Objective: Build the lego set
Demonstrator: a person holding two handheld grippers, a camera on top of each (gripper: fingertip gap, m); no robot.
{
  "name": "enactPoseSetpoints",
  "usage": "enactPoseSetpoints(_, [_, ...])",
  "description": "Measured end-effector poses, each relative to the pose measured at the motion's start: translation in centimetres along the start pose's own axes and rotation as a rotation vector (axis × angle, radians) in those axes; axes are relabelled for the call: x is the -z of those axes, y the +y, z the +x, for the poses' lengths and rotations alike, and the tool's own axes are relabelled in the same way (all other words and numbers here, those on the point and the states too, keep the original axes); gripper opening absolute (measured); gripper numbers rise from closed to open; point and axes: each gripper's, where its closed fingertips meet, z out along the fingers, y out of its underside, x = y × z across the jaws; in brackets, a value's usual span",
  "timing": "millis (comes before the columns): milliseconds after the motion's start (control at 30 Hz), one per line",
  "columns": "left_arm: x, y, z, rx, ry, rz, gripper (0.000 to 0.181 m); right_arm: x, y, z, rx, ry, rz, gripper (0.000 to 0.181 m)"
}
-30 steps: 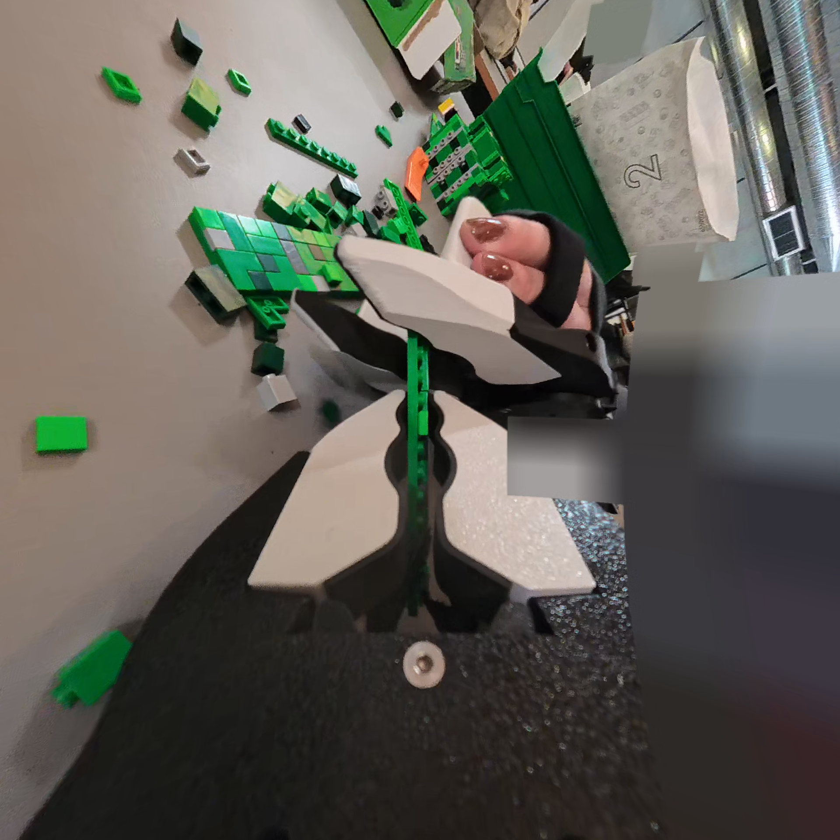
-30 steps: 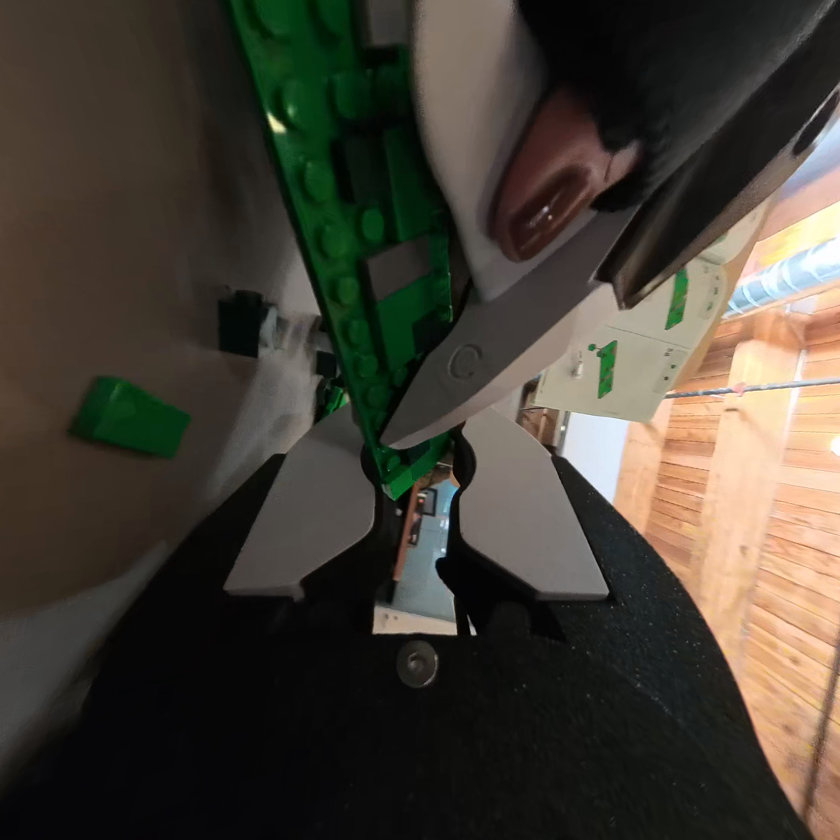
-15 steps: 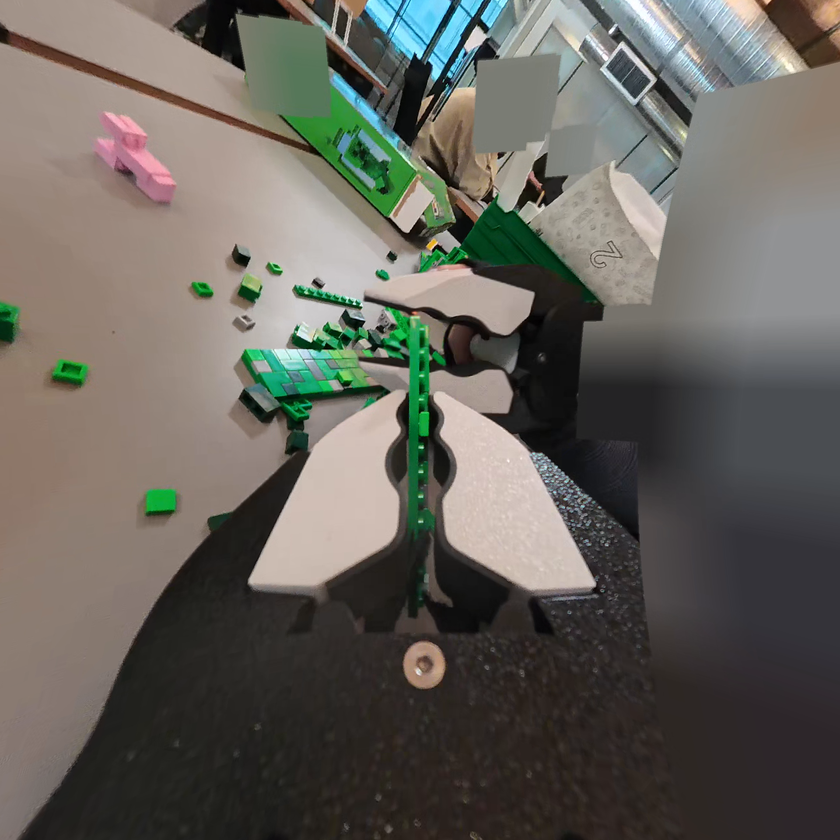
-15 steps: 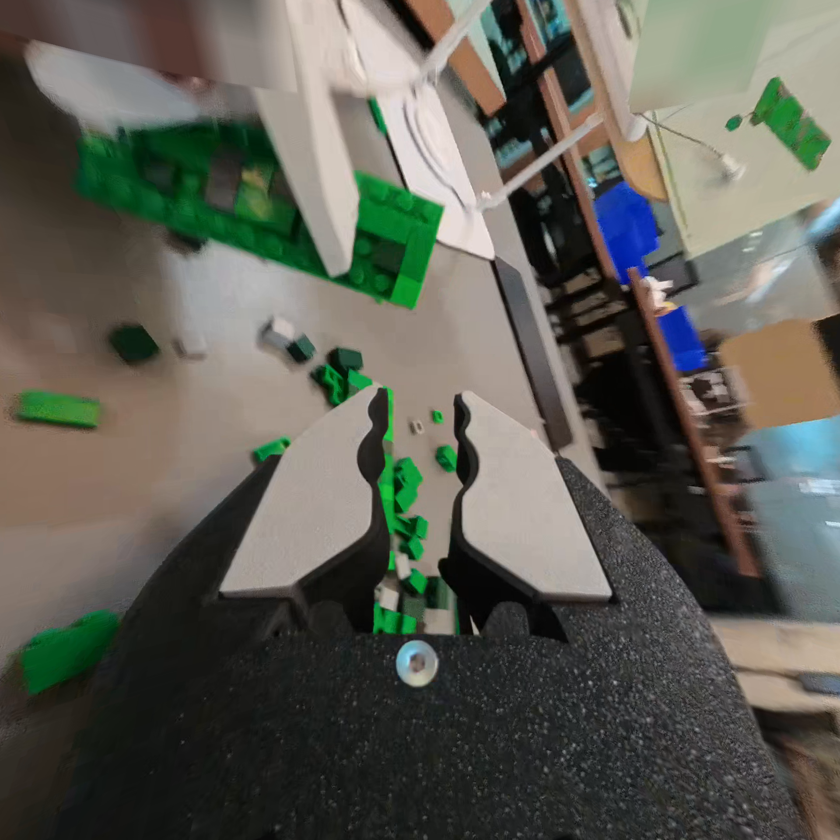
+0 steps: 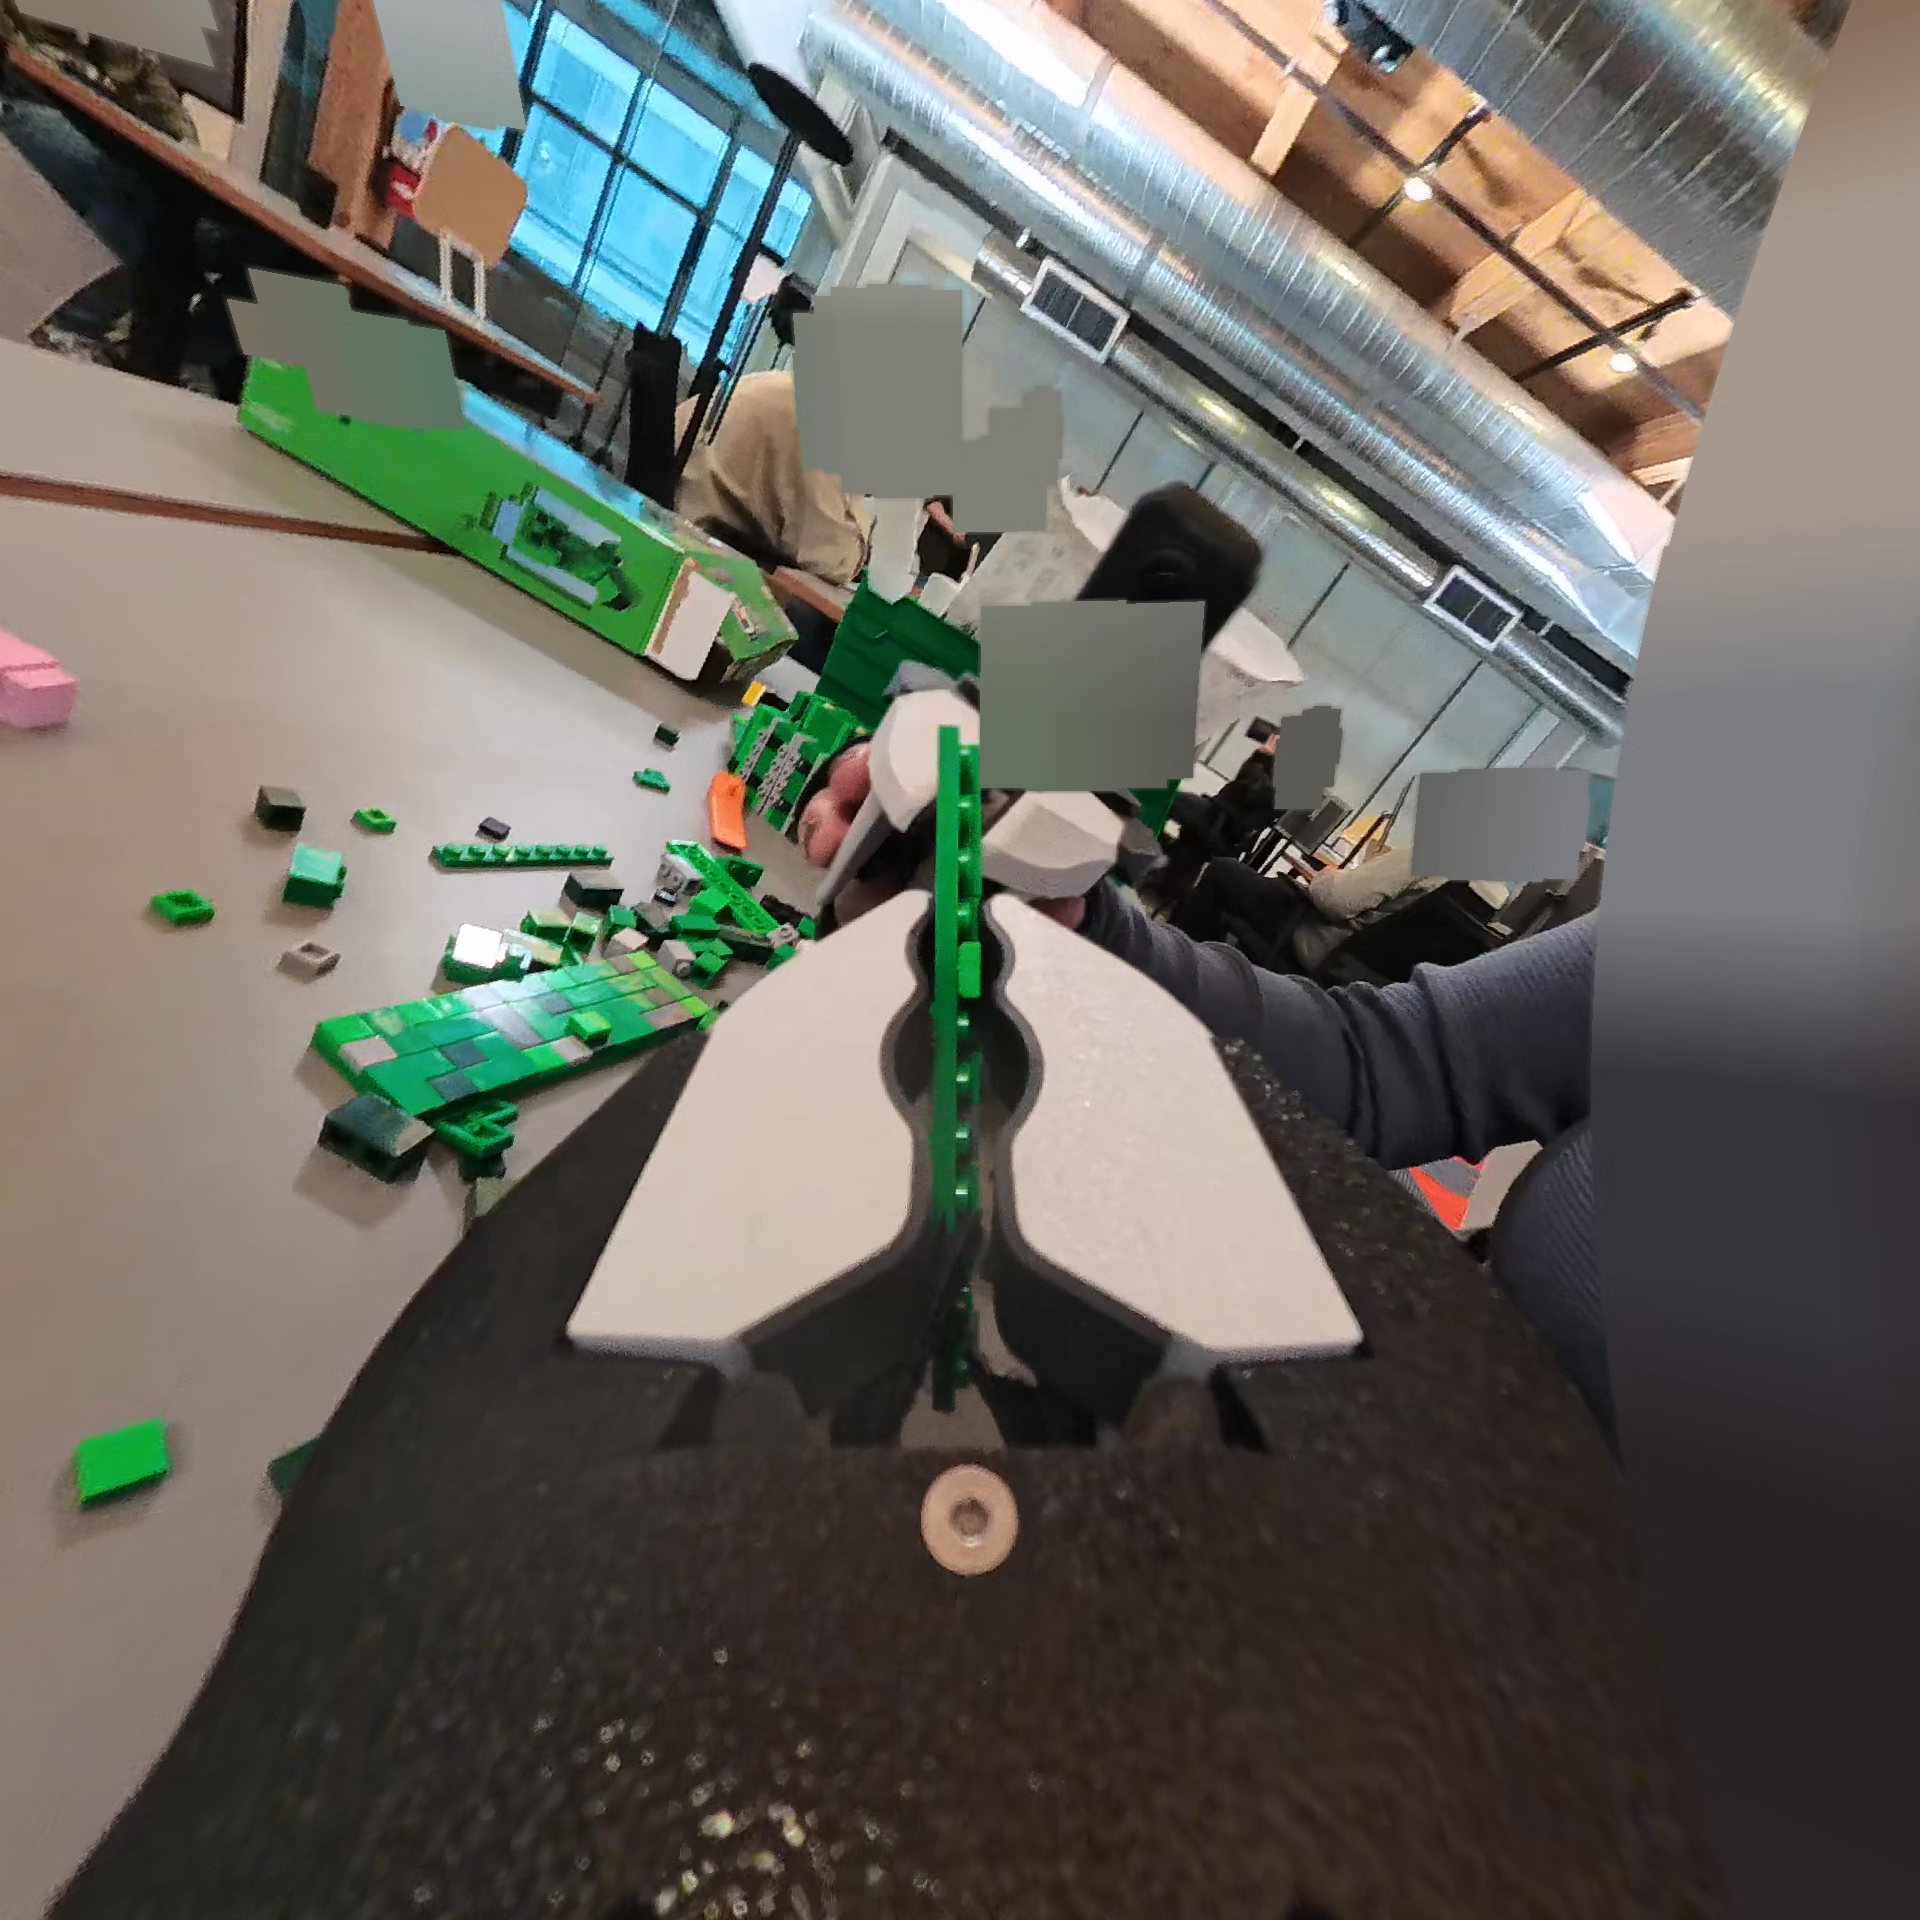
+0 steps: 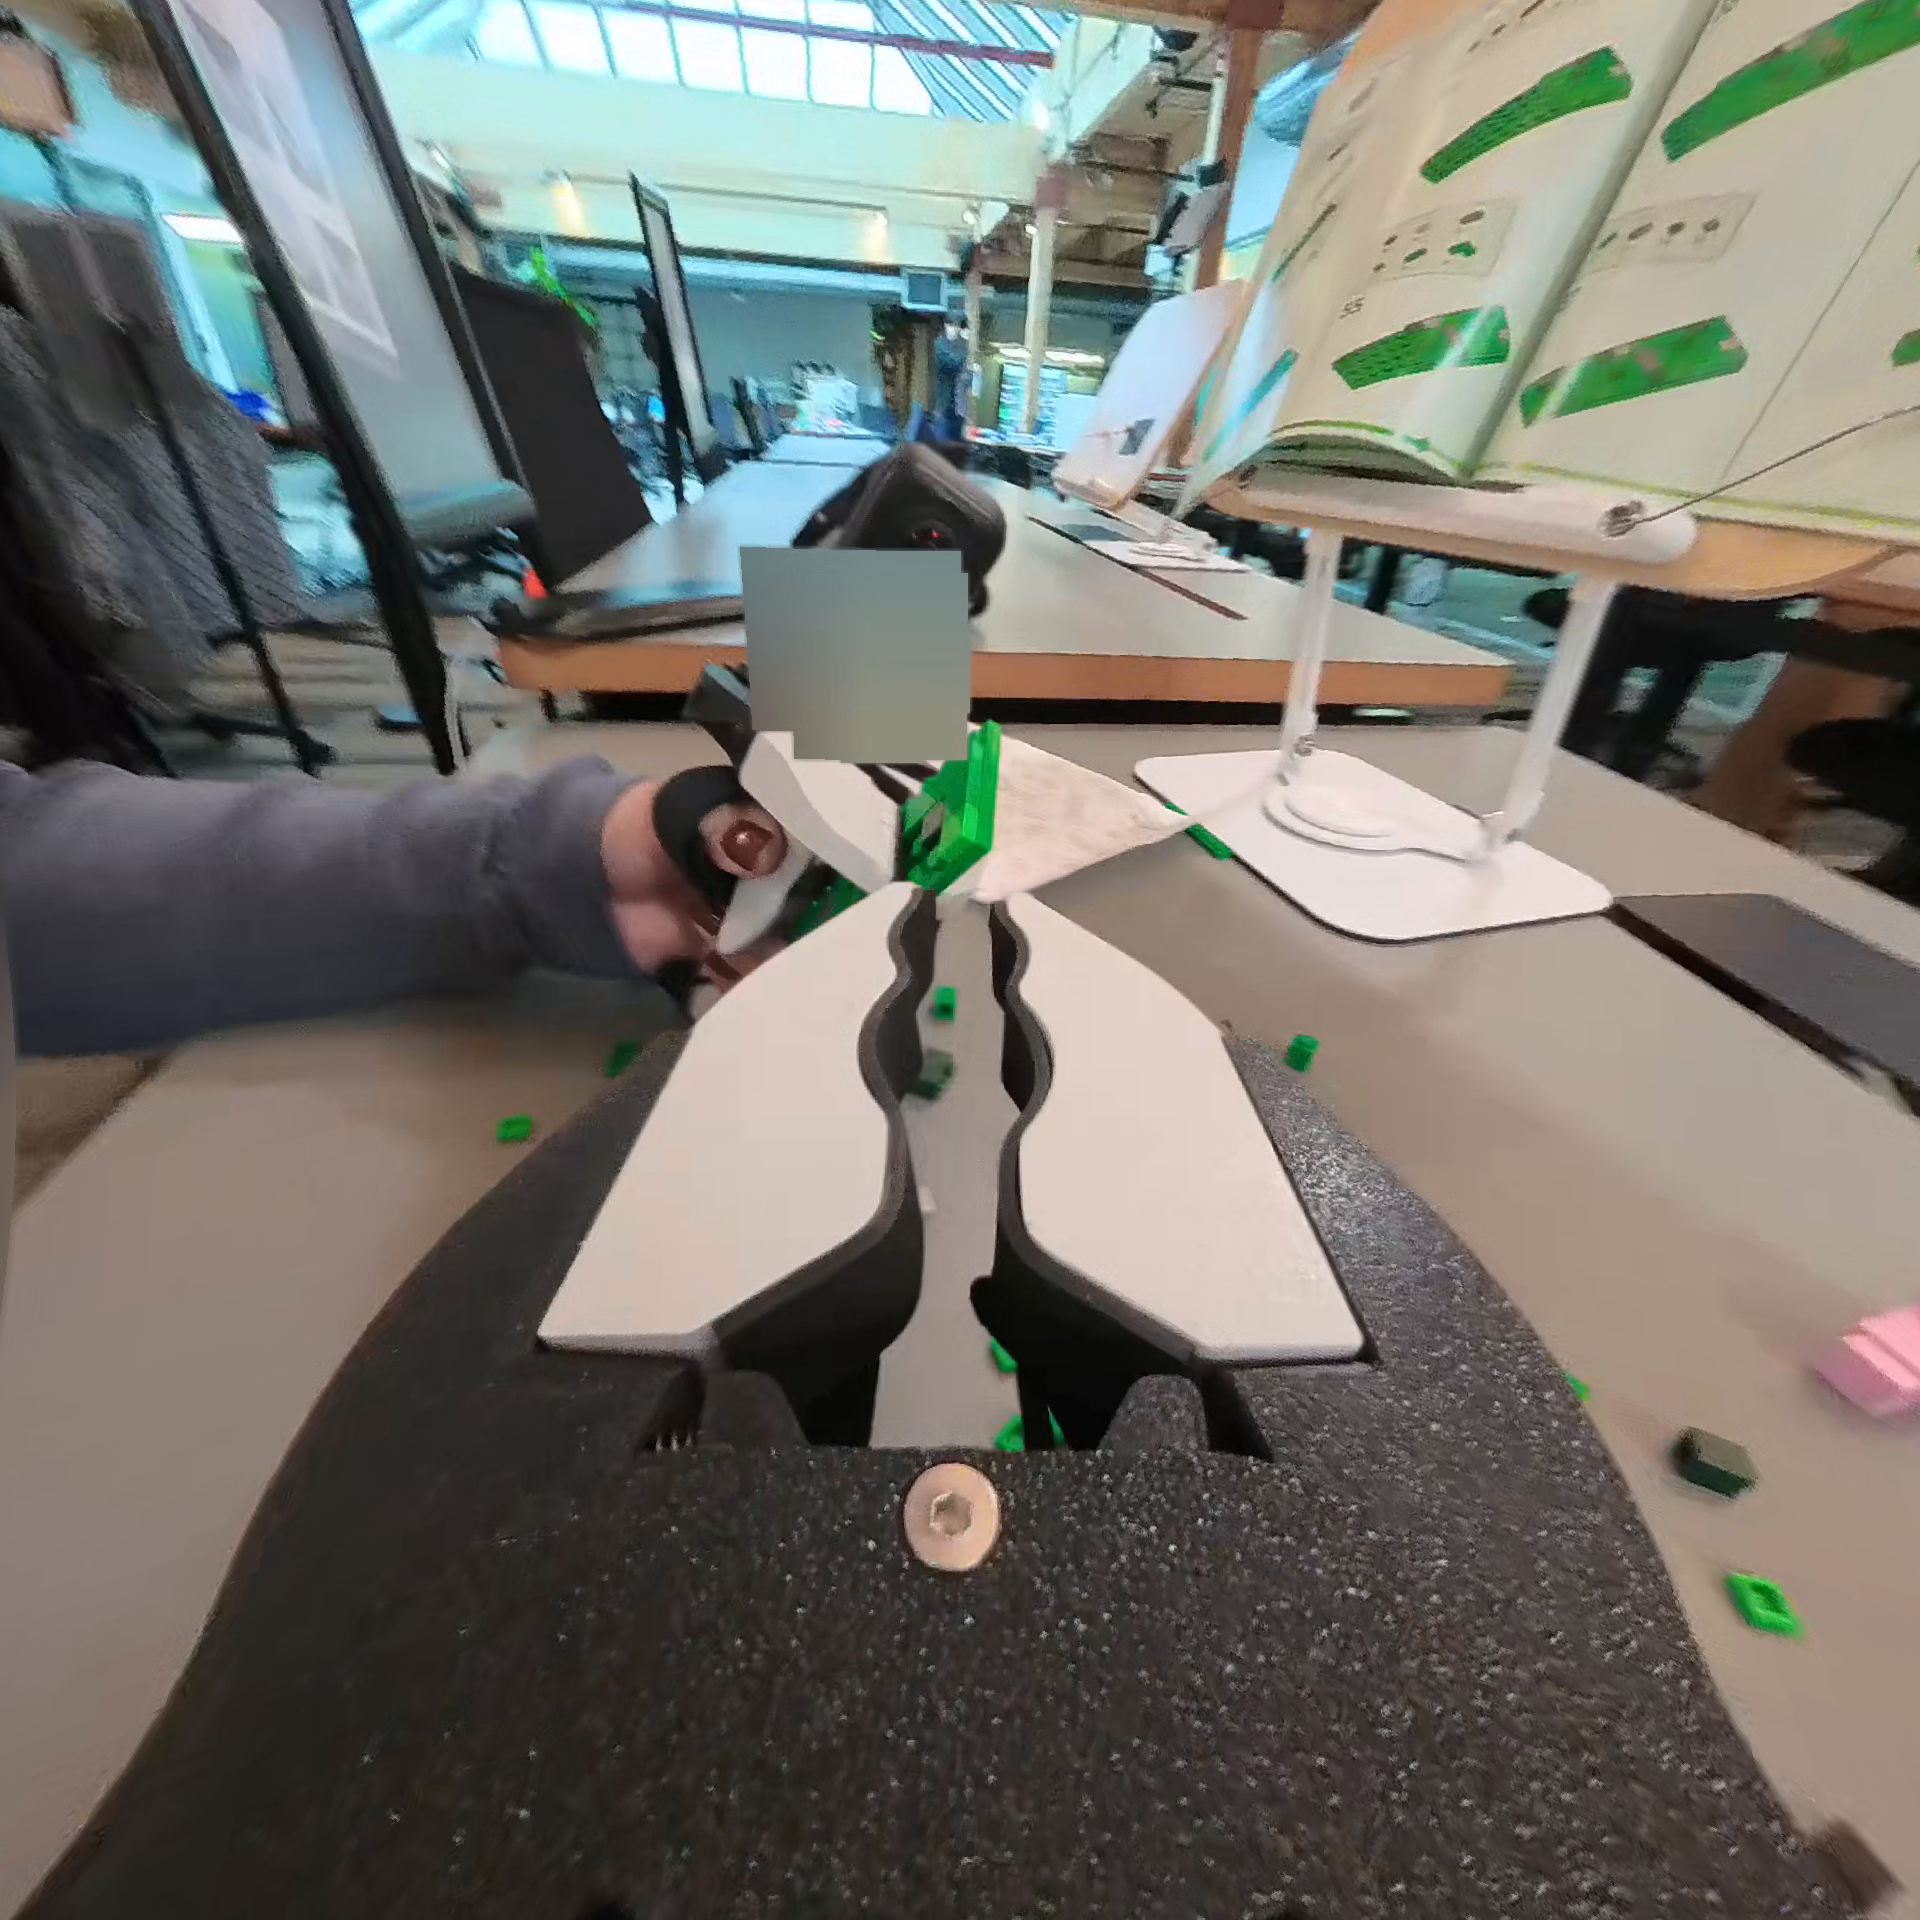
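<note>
My left gripper point(image 5: 951, 914) is shut on a long green lego plate point(image 5: 954, 1039), held edge-on along its fingers and raised above the grey table point(image 5: 260, 675). My right gripper point(image 6: 951, 920) is open and empty, pointing at the left gripper point(image 6: 951, 831) and the plate point(image 6: 961, 800) from the opposite side. Its tips are right at the plate's far end. In the left wrist view the right gripper point(image 5: 977, 821) has one finger on each side of that end; whether it touches the plate I cannot tell. A second green plate covered in tiles point(image 5: 499, 1029) lies on the table.
Many loose green and grey bricks point(image 5: 520, 854) lie scattered around the tiled plate. A green box point(image 5: 488, 499) lies farther back. An open instruction booklet point(image 6: 1558, 260) rests on a white stand point(image 6: 1455, 862) to the right. A pink piece point(image 6: 1870, 1361) lies near the right edge. The grippers are tip to tip, or close to it.
The right gripper came off the plate's end, swung away, and now faces it again, empty. The left gripper kept its grip and tilted up from the table.
</note>
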Motion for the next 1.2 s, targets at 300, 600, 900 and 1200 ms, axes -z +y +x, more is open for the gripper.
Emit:
enactPoseSetpoints(300, [-1.3, 1.2, 0.6, -0.111, -0.003, -0.069, 0.006, -0.1, -0.2, -0.9, -0.135, -0.109, 0.026, 0.009])
enactPoseSetpoints(600, [-1.3, 2.0, -1.0, -0.163, -0.129, -0.159, 0.062, 1.0, 0.9, 0.0, -0.055, -0.055, -0.135, 0.006])
enactPoseSetpoints(900, [-0.2, 0.2, -0.4, -0.155, -0.099, -0.069, 0.041, 1.4, 1.3, -1.0, 0.068, -0.065, -0.285, 0.006])
enactPoseSetpoints(1200, [-1.1, 2.9, -1.0, -0.171, -0.115, -0.228, 0.035, 1.7, 1.8, -1.0, 0.079, -0.064, -0.329, 0.006])
